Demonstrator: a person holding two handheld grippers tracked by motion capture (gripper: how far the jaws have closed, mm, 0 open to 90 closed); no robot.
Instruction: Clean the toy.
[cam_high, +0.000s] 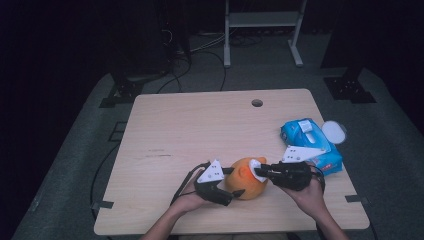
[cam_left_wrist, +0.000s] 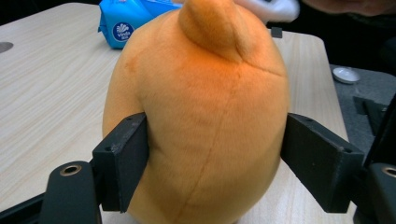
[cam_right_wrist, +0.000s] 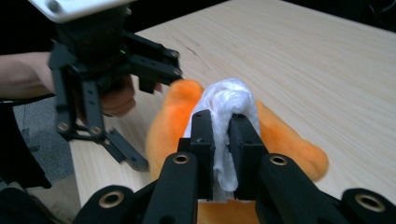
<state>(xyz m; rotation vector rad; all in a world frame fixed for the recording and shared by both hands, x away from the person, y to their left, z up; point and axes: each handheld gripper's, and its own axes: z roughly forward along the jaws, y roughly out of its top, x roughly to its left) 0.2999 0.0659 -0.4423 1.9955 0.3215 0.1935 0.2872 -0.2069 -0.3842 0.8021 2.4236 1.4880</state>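
1. Orange plush toy (cam_high: 245, 182) near the near edge of the counter (cam_high: 200, 125), about midway between left and right, resting on the wood.
2. Left claw (cam_high: 235, 182) at the toy's left side, jaws spread around the plush body; in the left gripper view both black jaws lie against the flanks of the toy (cam_left_wrist: 201, 126), squeezing it lightly, so gripping the toy.
3. Right claw (cam_high: 260, 171) reaching in from the right, jaws nearly together and pinching a crumpled white wipe (cam_high: 257, 168); in the right gripper view the wipe (cam_right_wrist: 226, 121) bulges out between the two black jaws and presses against the top of the toy (cam_right_wrist: 280, 140).
4. Blue pack of wet wipes (cam_high: 310, 145) to the right of the toy and farther back, near the right edge of the counter, partly behind the right claw's grey plate.
5. White round lid (cam_high: 334, 132) just right of the pack, at the counter's right edge.
6. Round cable hole (cam_high: 257, 103) at the far edge of the counter, well apart from the toy.
7. White metal frame (cam_high: 262, 30) on the floor beyond the counter, with dark cables on the floor to its left.
8. Between the two claws, just the toy itself; the person's hands come in from the near side.
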